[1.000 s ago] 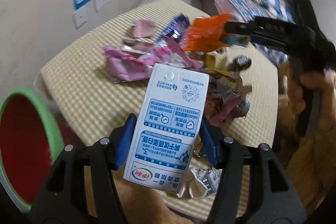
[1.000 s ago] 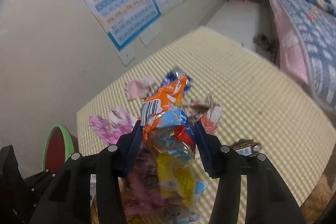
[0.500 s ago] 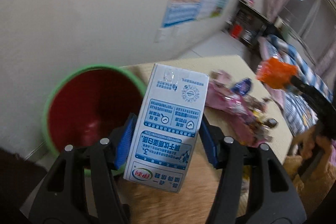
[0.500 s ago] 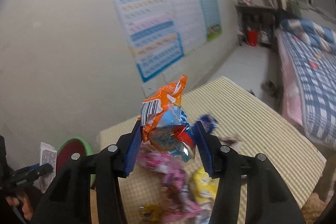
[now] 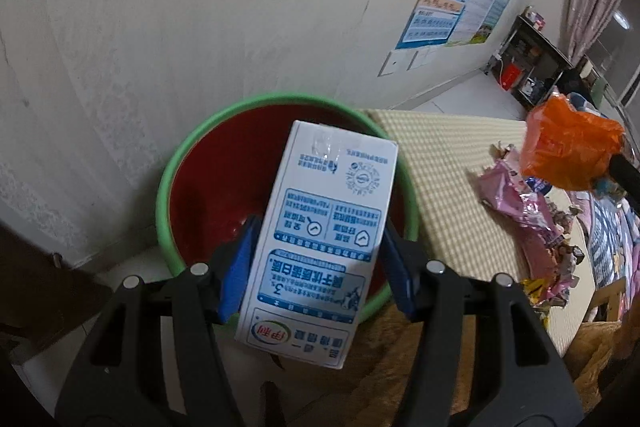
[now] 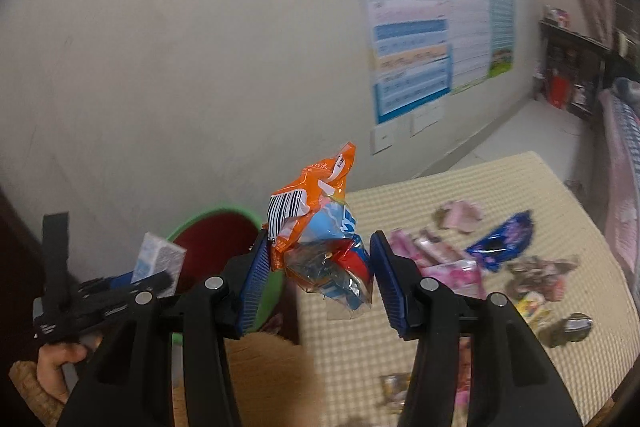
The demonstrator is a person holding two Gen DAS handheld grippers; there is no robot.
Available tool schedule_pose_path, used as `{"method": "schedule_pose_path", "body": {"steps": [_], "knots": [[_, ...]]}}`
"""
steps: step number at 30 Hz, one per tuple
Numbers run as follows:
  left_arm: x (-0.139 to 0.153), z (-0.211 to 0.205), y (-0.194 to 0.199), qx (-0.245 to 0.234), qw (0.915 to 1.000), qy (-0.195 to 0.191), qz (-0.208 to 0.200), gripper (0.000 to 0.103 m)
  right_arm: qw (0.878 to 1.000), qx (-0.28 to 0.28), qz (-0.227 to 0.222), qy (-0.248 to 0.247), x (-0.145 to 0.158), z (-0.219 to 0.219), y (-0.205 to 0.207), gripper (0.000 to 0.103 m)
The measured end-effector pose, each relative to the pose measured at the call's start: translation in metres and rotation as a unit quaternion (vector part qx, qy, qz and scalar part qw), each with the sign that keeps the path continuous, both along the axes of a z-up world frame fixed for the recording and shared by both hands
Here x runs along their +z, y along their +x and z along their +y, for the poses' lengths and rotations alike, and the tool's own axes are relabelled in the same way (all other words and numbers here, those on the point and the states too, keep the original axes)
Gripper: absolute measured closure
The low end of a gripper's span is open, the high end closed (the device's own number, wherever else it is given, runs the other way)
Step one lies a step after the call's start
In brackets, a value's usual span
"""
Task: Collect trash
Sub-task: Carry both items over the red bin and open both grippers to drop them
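My left gripper is shut on a white and blue milk carton, held over the red bin with a green rim by the wall. My right gripper is shut on a crumpled orange and blue snack wrapper, near the table's left end and to the right of the bin. In the left wrist view the orange wrapper hangs at the right. In the right wrist view the left gripper with the carton shows at the left, over the bin.
A table with a yellow checked cloth carries several loose wrappers: pink ones, a dark blue one and others. A poster hangs on the wall. A bed and a dark shelf stand further back.
Both grippers have swung left from over the table's litter towards the bin, each keeping its load. The carton now hangs over the bin's mouth and the wrapper is close beside it.
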State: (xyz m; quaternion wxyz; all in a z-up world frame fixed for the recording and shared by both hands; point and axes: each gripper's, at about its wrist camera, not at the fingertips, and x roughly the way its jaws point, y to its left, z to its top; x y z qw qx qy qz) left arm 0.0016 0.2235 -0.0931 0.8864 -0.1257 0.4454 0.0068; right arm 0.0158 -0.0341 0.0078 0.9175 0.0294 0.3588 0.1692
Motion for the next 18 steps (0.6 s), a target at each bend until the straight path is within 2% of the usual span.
{"method": "schedule_pose_path", "body": {"steps": [9, 18], "knots": [[-0.023, 0.014, 0.007, 0.017, 0.9995, -0.015, 0.024, 0.047, 0.996, 0.069, 0.047, -0.018, -0.037, 0.061, 0.015, 0.054], [-0.028, 0.017, 0.024, 0.029, 0.9990, -0.021, 0.028, 0.047, 0.991, 0.116, 0.059, -0.031, -0.052, 0.091, 0.029, 0.051]]}}
